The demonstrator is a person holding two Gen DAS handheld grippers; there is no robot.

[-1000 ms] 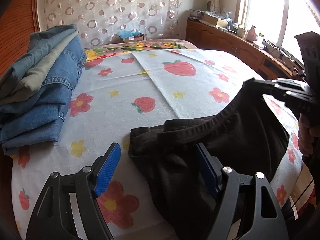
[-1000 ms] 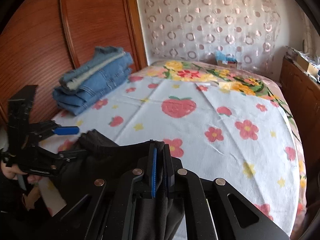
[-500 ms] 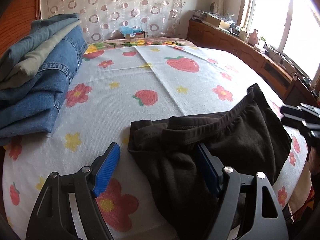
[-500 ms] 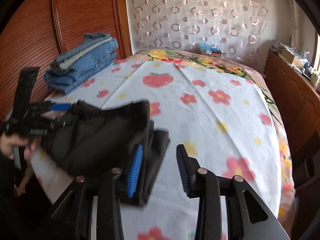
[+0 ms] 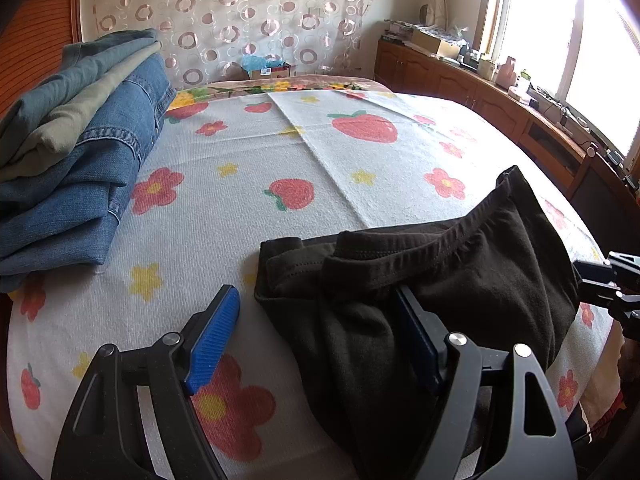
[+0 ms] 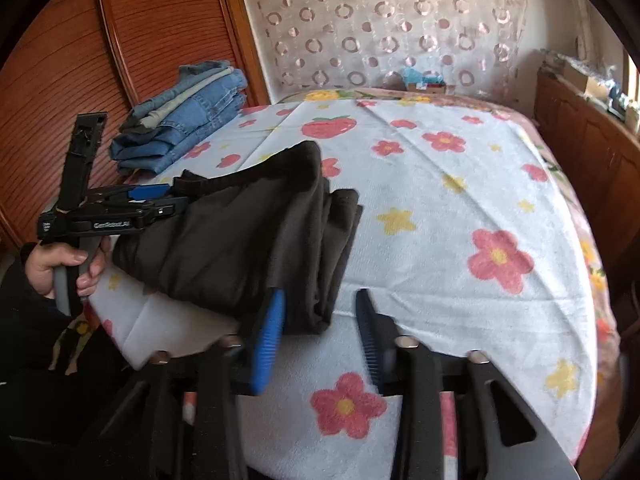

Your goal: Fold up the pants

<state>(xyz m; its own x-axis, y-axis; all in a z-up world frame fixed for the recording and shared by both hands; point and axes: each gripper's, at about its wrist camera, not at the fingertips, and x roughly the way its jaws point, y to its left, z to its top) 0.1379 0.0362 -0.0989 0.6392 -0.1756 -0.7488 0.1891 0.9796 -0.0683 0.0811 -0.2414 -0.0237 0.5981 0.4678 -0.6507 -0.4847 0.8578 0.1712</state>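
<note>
Black pants (image 5: 460,272) lie bunched and partly folded at the near edge of the bed (image 5: 280,140). My left gripper (image 5: 316,296) stands wide open around their left corner: its left pad (image 5: 212,344) is clear of the cloth, and the right finger is half hidden by a fold. In the right wrist view a hand holds this left gripper (image 6: 168,196) at the pants' (image 6: 240,240) far end. My right gripper (image 6: 320,296) has its jaws closing, with the pants' near edge between them beside the left pad (image 6: 268,336), not pinched. The right gripper (image 5: 612,288) shows at the frame's right edge.
A stack of folded jeans (image 5: 80,168) sits at the bed's left side by the wooden headboard (image 6: 80,60). A low wooden cabinet (image 5: 460,80) with clutter runs under the window on the right. A small box (image 5: 268,70) stands past the bed's far end.
My right gripper let go of the waistband, opened and drew back toward the bed's near edge; the lifted pants dropped flat. Its jaws are now narrower than half a second ago. The left gripper stayed put.
</note>
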